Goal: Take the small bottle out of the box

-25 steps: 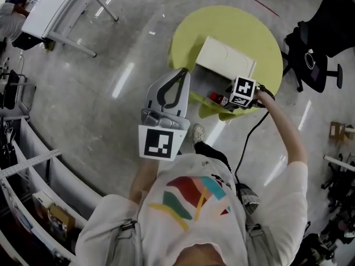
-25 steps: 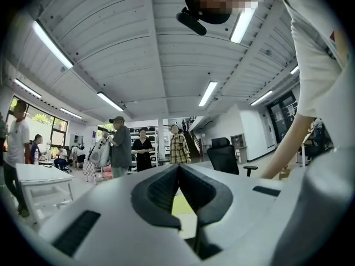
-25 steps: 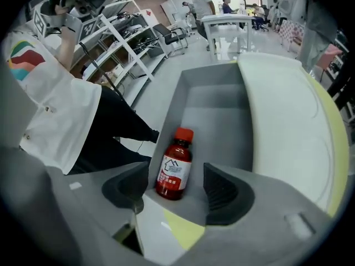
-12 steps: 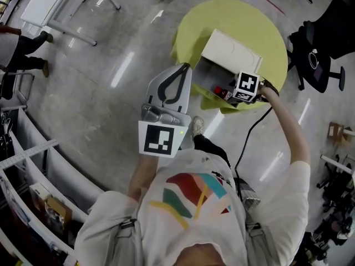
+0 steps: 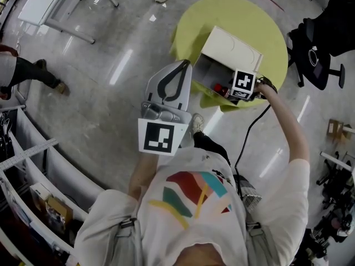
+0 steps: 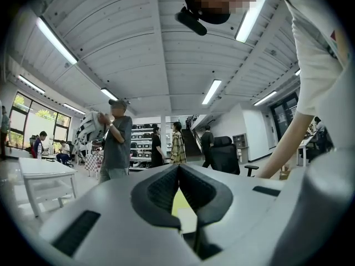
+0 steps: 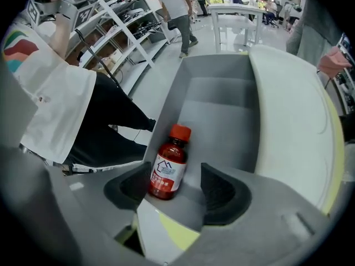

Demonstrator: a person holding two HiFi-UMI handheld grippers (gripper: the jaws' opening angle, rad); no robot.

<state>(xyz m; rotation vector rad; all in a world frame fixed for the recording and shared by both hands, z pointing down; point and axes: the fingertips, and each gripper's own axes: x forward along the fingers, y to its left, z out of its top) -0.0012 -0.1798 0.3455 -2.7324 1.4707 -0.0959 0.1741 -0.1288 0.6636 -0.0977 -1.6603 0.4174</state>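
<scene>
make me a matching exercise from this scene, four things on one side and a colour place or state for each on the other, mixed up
Things:
1. bottle
2. box
3. table
4. left gripper

Descriptions:
a. round, yellow-green
b. jaws together, nothing held
c. red cap, inside the box
d. lid open, on the table

Pairs: 1-c, 2-d, 3-a, 4-b
</scene>
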